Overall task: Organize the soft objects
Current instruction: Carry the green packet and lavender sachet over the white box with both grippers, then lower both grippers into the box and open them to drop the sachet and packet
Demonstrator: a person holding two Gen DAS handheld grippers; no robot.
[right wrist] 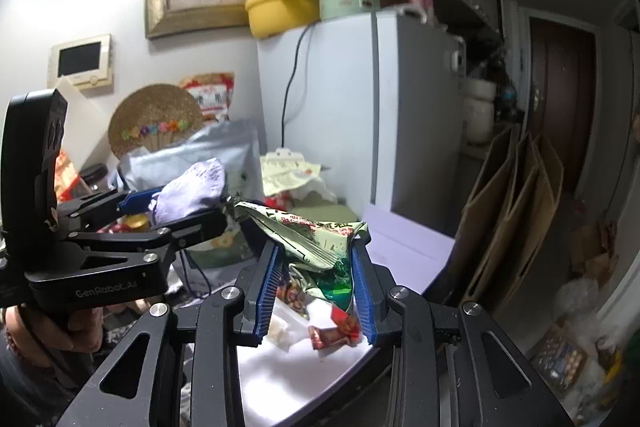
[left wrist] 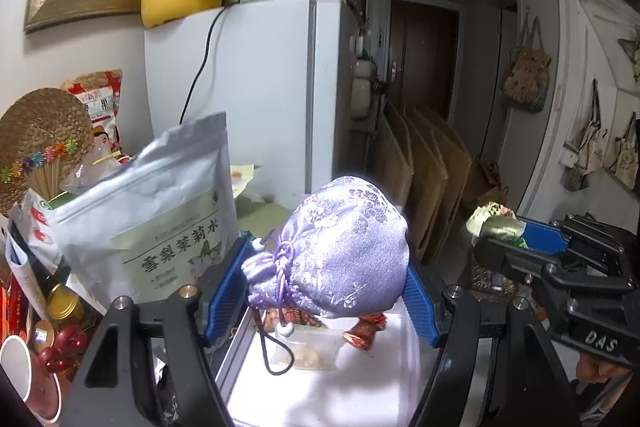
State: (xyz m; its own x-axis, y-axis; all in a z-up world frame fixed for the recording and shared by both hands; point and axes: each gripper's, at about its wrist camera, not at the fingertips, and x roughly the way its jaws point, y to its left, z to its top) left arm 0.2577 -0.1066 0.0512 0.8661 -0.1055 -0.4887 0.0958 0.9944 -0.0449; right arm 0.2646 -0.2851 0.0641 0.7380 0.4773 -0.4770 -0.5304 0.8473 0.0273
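Left wrist view: the left gripper (left wrist: 326, 259) clamps one lilac pouch (left wrist: 340, 247) by its sides, lifted clear of the white tabletop (left wrist: 340, 395) (probably for carrying to a tidier spot). Beside it, the right gripper (right wrist: 318, 287) pinches one green snack packet (right wrist: 316, 239) by its crumpled lower part, also above the tabletop. Two red candies (right wrist: 336, 333) and one clear bag (left wrist: 314, 351) lie on the tabletop beneath.
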